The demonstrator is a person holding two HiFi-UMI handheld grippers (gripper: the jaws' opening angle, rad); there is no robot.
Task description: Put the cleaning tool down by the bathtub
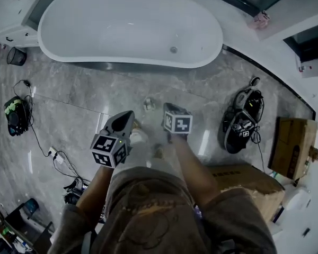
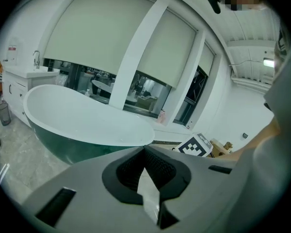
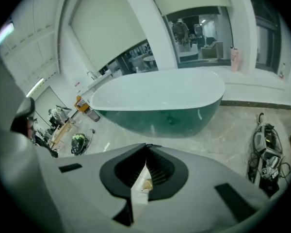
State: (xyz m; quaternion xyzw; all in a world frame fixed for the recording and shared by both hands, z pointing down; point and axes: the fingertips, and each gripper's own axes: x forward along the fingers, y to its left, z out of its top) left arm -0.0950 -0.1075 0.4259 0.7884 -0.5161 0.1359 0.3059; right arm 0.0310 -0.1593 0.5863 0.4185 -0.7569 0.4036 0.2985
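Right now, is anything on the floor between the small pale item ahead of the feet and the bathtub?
Nothing visible. The small pale item lies on bare floor close to the bathtub, with only open tile between. The black machine with cables sits off to the right.

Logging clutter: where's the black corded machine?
Head view, right side: the black corded machine lies on the floor, right of the bathtub, beside a cardboard box.

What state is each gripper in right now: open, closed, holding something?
Left gripper: closed, nothing held.
Right gripper: closed, nothing held.
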